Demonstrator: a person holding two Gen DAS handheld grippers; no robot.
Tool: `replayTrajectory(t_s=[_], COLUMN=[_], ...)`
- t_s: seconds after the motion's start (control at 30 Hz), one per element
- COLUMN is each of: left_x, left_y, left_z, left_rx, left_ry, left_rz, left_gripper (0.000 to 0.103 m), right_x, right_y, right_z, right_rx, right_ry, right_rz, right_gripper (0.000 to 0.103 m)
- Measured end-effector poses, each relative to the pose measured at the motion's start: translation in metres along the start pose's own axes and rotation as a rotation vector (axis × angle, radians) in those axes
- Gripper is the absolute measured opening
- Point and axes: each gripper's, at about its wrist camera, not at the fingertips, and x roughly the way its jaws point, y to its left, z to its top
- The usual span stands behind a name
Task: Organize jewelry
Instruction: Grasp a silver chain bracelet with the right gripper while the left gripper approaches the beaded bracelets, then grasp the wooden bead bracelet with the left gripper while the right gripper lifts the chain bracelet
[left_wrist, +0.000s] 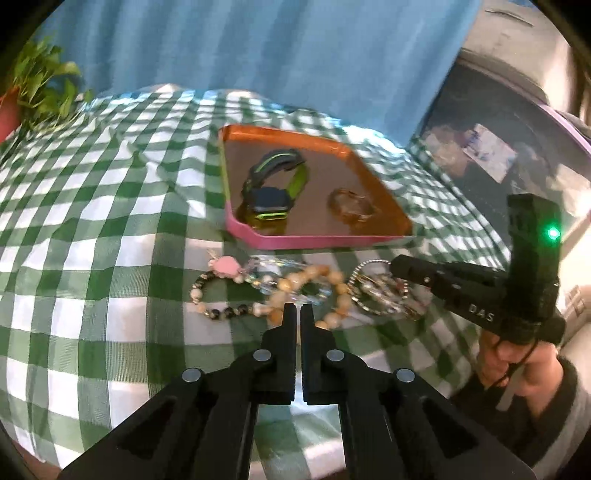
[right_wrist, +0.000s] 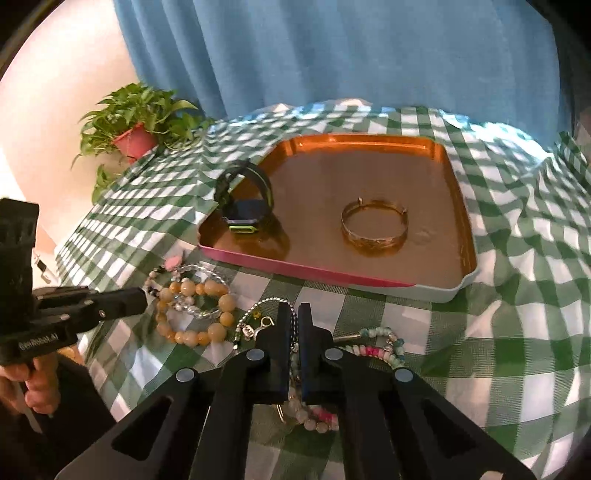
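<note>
1. One checked cloth (right_wrist: 517, 295), green and white, spread under everything.
2. One tray (right_wrist: 467, 221), copper inside, holding watch (right_wrist: 245, 210) at left and gold bangle (right_wrist: 375, 230) at right, apart.
3. Loose bracelets (right_wrist: 192, 314) heaped on cloth just before tray.
4. Right gripper (right_wrist: 294, 314): clenched on beaded chain (right_wrist: 293, 325).
5. Left gripper (left_wrist: 297, 314): fingers nearly together, nothing between, over amber beads (left_wrist: 314, 291).

Right gripper (right_wrist: 294, 314) pinches a silver chain (right_wrist: 255, 310) (jaws nearly closed) — tray (right_wrist: 467, 236) beyond.
</note>
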Motion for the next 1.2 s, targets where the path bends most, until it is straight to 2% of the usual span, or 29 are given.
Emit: replayTrajectory(t_s=[0.13, 0.23, 0.27, 0.37, 0.43, 0.53, 0.67, 0.77, 0.8, 0.83, 0.87, 0.93, 0.97, 1.07, 1.2], left_x=[-0.004, 0.006, 0.009, 0.017, 0.021, 0.028, 0.033, 0.037, 0.04, 0.042, 0.043, 0.043, 0.042, 0.034, 0.01], left_y=[-0.012, -0.014, -0.013, -0.011, -0.007, 0.002, 0.004, -0.003, -0.008, -0.012, -0.016, -0.015, -0.013, -0.008, -0.01], left_z=[-0.012, -0.015, -0.014, -0.009, -0.007, -0.004, 0.001, 0.005, 0.005, 0.005, 0.005, 0.004, 0.004, -0.003, -0.023], left_rx=[0.061, 0.065, 0.06, 0.024, -0.01, -0.066, -0.102, -0.057, -0.027, 0.01, 0.043, 0.039, 0.02, -0.016, -0.084], left_ry=[0.019, 0.046, 0.052, 0.071, 0.069, 0.089, 0.059, 0.046, 0.044, 0.041, 0.038, 0.045, 0.048, 0.045, 0.054], left_rz=[0.031, 0.117, 0.12, 0.088, 0.099, 0.104, 0.071, 0.105, 0.134, 0.18, 0.209, 0.183, 0.154, 0.127, 0.031], left_gripper=[0.002, 0.006, 0.007, 0.024, 0.039, 0.044, 0.052, 0.051, 0.047, 0.03, 0.02, 0.01, 0.01, 0.01, 0.01], right_x=[-0.016, -0.026, -0.029, -0.03, -0.029, -0.029, -0.024, -0.021, -0.02, -0.018, -0.017, -0.014, -0.013, -0.014, -0.025], right_y=[0.002, 0.011, 0.015, 0.018, 0.013, 0.007, 0.003, 0.007, 0.008, 0.009, 0.009, 0.01, 0.011, 0.012, 0.011], right_z=[-0.019, -0.038, -0.044, -0.054, -0.055, -0.054, -0.051, -0.05, -0.05, -0.049, -0.048, -0.045, -0.044, -0.044, -0.05], right_rx=[-0.003, -0.03, -0.051, -0.08, -0.075, -0.078, -0.063, -0.088, -0.09, -0.091, -0.091, -0.095, -0.103, -0.105, -0.089], right_ry=[0.02, 0.046, 0.052, 0.064, 0.071, 0.071, 0.083, 0.086, 0.086, 0.084, 0.081, 0.08, 0.079, 0.072, 0.063], right_rz=[0.024, 0.044, 0.04, 0.018, 0.007, -0.004, 0.033, 0.026, 0.026, 0.025, 0.022, 0.017, 0.011, -0.009, 0.005], right_gripper=[0.003, 0.003, 0.003, 0.003, 0.003, 0.003, 0.007, 0.007, 0.007, 0.007, 0.007, 0.007, 0.007, 0.004, 0.004])
